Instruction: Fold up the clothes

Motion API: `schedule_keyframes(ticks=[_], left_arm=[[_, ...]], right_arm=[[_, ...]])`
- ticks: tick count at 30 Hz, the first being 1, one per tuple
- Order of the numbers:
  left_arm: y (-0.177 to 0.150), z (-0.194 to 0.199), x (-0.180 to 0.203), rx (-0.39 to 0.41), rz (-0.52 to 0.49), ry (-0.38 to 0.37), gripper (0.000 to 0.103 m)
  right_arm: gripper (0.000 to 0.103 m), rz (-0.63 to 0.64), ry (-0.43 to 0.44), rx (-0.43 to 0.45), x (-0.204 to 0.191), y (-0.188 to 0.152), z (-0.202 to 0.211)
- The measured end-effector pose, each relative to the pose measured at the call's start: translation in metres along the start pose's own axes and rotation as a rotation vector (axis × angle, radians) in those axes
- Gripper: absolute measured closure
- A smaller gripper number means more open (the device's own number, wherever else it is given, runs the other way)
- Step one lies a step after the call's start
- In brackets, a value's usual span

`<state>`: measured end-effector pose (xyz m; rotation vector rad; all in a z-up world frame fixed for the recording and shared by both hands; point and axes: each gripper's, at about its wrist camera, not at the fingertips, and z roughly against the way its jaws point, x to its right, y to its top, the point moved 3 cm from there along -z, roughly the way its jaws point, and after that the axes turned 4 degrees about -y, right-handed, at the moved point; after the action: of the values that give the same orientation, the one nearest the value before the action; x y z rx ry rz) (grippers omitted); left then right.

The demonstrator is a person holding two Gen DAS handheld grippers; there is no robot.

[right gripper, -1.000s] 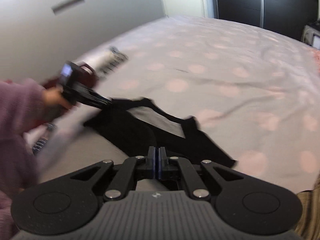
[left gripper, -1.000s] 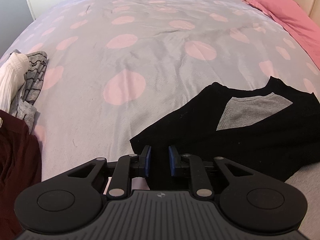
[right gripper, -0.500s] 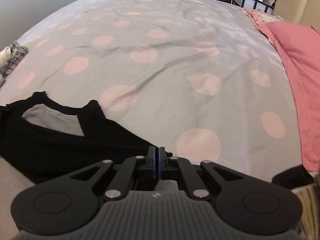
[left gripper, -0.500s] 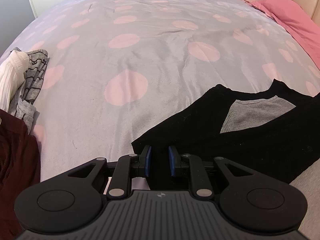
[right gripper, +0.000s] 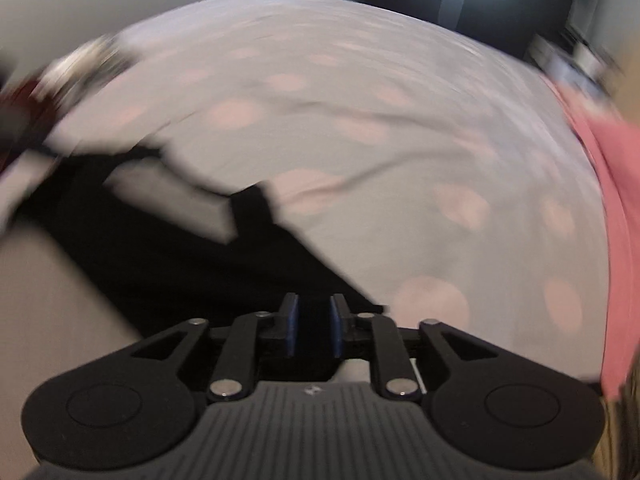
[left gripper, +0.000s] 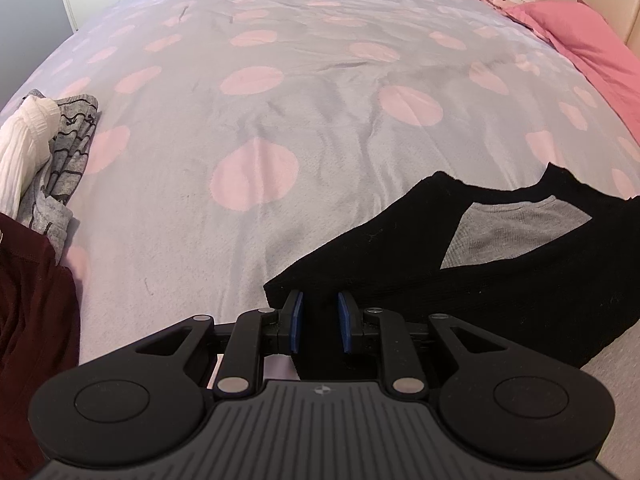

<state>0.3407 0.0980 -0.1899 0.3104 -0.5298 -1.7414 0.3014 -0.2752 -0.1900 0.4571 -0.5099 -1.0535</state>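
At the far left of the left wrist view a heap of clothes (left gripper: 38,184), white, grey-striped and maroon, lay at the edge of the bed (left gripper: 280,92) with its grey cover and pink dots. The left gripper (left gripper: 319,320) was held low and level over the bed, its blue pads parted by a narrow gap with the corner of the black garment (left gripper: 480,276) lying between them; whether they pinched it could not be told. The garment lay spread flat to the right, its grey inner panel showing. A pink pillow (left gripper: 580,36) sat far right. The right wrist view was blurred: the right gripper (right gripper: 314,326) stood narrowly parted over the garment's (right gripper: 172,248) near edge.
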Motion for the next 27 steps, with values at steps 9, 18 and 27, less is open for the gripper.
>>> schedule_keyframes(ticks=[9,18,27], left_arm=[[-0.005,0.018,-0.001,0.007,-0.011,-0.049,0.085],[-0.018,0.018,0.012,-0.018,-0.100,-0.053,0.085],[-0.020,0.014,0.008,-0.040,-0.100,-0.027,0.084]], right_arm=[[0.074,0.362,-0.044,-0.091,-0.039,-0.026,-0.018],[0.092,0.494,-0.124,-0.124,-0.044,-0.032,-0.029],[0.099,0.447,-0.131,-0.110,-0.028,-0.028,0.011]])
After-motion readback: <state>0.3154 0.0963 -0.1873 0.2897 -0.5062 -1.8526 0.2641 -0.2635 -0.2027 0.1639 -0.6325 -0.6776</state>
